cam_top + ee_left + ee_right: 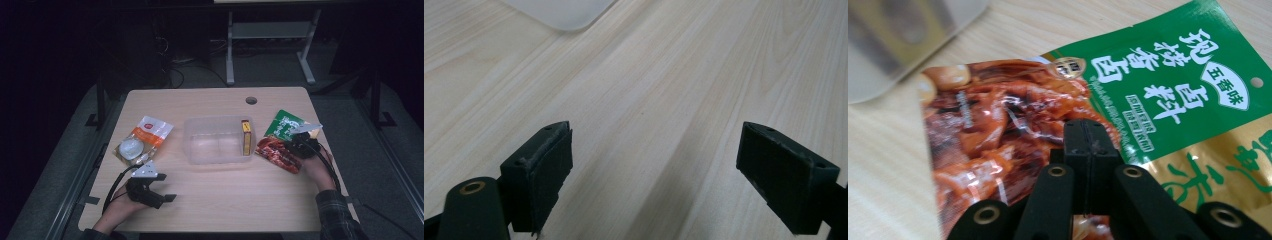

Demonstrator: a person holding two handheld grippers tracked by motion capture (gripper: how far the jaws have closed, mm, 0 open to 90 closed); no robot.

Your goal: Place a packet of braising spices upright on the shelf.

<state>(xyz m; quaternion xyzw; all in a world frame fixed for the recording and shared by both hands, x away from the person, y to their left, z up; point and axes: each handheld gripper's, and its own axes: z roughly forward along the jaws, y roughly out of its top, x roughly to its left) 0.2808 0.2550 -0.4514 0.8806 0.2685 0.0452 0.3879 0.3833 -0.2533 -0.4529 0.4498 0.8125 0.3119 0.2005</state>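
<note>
Between the pressed-together jaws of the right gripper (1087, 145), the green-and-red snack pouch (1088, 105) is being pinched at its near edge.

Ahead and to the left of that gripper, the clear plastic bin (220, 150) is standing with a yellow box (246, 137) already inside, so the pouch is judged to be meant for it. The thin film is being held only by a narrow strip, so the lift is best being made slowly and kept level, with the pouch being carried clear over the bin's rim before release. Over bare table (674, 75), the left gripper (654, 170) is being held idle with its jaws spread wide apart.
</note>
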